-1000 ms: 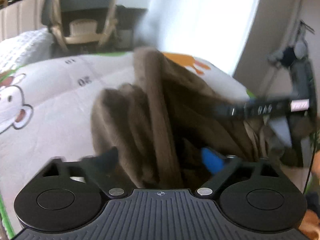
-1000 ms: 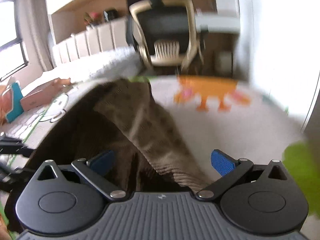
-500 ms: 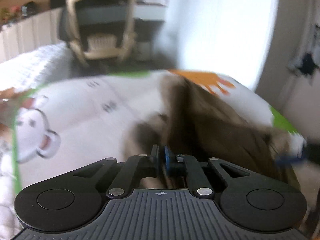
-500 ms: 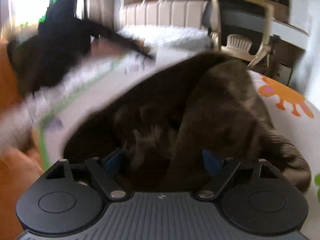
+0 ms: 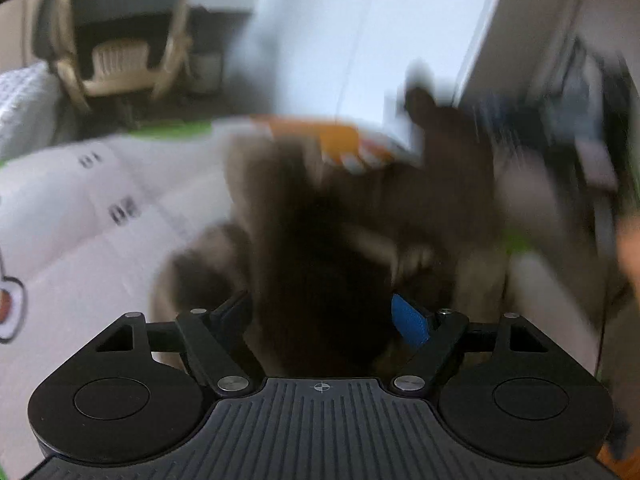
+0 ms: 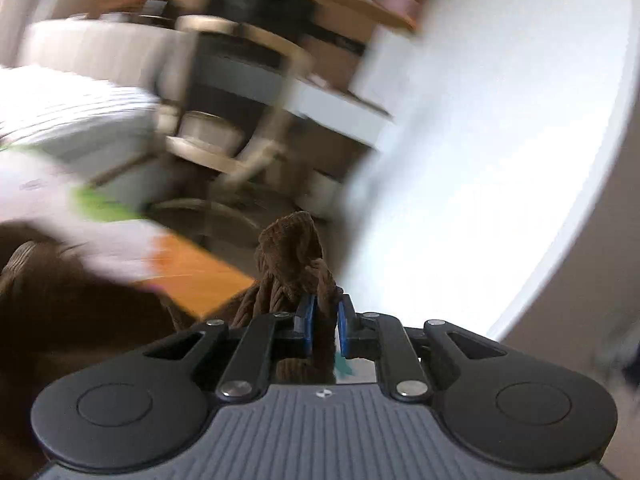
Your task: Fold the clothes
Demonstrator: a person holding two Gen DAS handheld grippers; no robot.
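Here the right gripper (image 6: 323,322) fingers pinch the brown garment (image 6: 294,240), while the left gripper (image 5: 326,318) fingers are opening around it

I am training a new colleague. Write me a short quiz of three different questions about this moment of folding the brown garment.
1. True or false: the right tongs are clamped on a bunch of the brown garment.
2. Choose one. The left tongs have their fingers: A) spread wide with dark fabric between them, B) pressed together on nothing.
3. What colour is the animal print on the white sheet beyond the garment?

Key: 1 true; 2 A; 3 orange.
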